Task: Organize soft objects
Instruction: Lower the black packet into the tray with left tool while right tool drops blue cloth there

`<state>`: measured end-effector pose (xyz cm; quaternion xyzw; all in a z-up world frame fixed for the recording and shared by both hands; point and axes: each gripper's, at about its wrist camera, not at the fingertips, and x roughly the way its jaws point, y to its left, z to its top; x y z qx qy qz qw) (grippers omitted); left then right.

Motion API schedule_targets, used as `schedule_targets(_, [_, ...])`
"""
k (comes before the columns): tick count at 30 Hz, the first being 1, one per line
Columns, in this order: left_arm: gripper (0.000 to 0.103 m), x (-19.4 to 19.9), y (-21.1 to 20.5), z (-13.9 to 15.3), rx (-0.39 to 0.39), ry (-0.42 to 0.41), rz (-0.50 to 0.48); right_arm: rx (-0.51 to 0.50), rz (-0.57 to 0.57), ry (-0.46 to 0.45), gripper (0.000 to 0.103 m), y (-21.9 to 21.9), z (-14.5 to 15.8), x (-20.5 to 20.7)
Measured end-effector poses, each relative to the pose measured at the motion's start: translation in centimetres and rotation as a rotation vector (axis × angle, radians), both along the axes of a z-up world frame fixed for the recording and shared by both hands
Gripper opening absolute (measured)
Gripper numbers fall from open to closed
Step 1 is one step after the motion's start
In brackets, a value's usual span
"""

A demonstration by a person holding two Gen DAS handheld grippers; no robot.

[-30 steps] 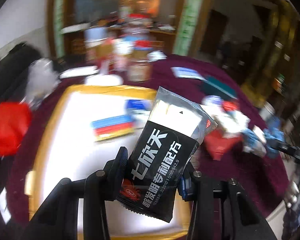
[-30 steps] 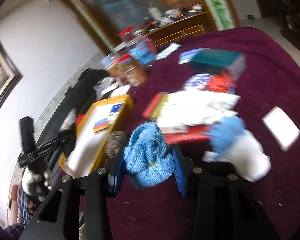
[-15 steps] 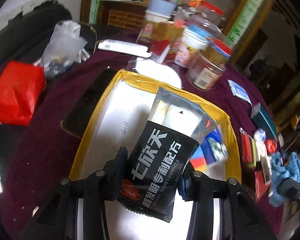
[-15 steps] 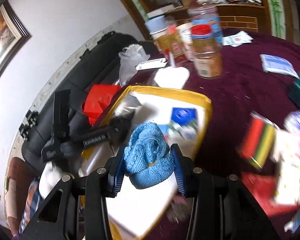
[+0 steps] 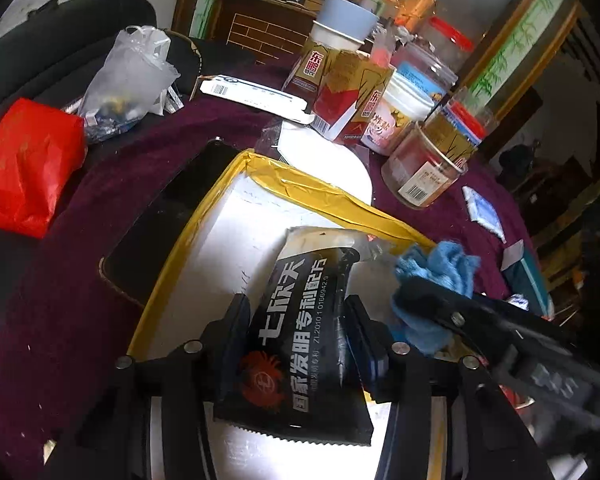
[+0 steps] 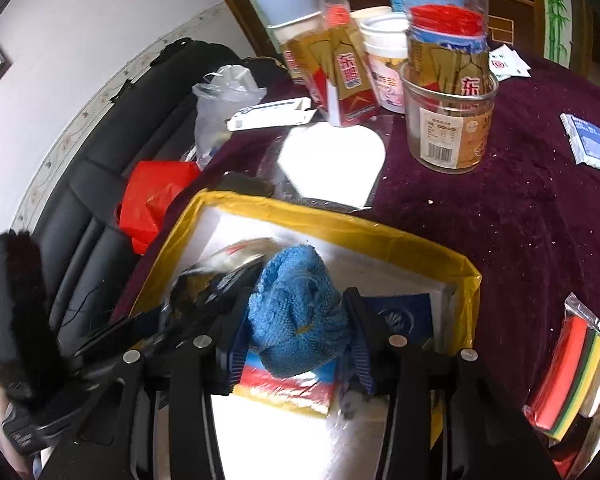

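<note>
left tongs (image 5: 296, 332) clamped on a black foil packet (image 5: 300, 344), held over the near-left part of the yellow-rimmed tray (image 5: 300, 184) on the maroon counter (image 5: 80, 260). right tongs (image 6: 296, 332) clamped on a blue knit cloth (image 6: 296, 316), over the tray's near-right part above a red-blue sponge pack (image 6: 288, 388). jars (image 6: 448, 120) and cartons (image 6: 348, 80) stand past the tray's far edge, red bag (image 5: 24, 168) at the counter's left edge.

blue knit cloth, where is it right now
The blue knit cloth is clamped in the right gripper, above the yellow-rimmed tray, right of the black packet.
</note>
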<state>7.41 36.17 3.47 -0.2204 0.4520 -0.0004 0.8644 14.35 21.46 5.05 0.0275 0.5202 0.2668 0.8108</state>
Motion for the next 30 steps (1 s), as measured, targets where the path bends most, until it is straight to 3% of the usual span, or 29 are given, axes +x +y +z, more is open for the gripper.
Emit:
schedule_targets(4, [0.078, -1.5, 0.1, 1.1, -0.047, -0.042, 0.019, 0.031, -0.028, 0.003, 0.069, -0.8, 0.1, 0.5])
schedule_targets(9, [0.079, -3.9, 0.0, 3.1, -0.056, -0.109, 0.042, 0.060, -0.046, -0.014, 0.069, -2.6, 1.7, -0.3])
schedule_targets(14, [0.082, -6.7, -0.7, 4.9, -0.078, -0.167, 0.043, 0.113, -0.071, -0.065, 0.071, -8.2, 4.4, -3.4])
schedule_targets(21, [0.085, -10.1, -6.4, 6.1, -0.123, -0.178, -0.070, 0.153, -0.176, -0.132, 0.076, -20.9, 5.7, -10.1])
schedule_targets(25, [0.092, -11.7, -11.5, 6.0, -0.153, -0.158, -0.155, 0.161, -0.355, -0.154, 0.078, -31.2, 4.9, -13.7])
schedule_targets(30, [0.095, -14.3, -18.0, 3.9, -0.279, -0.124, -0.242, 0.181, -0.567, -0.135, 0.078, -41.9, 2.4, -16.7])
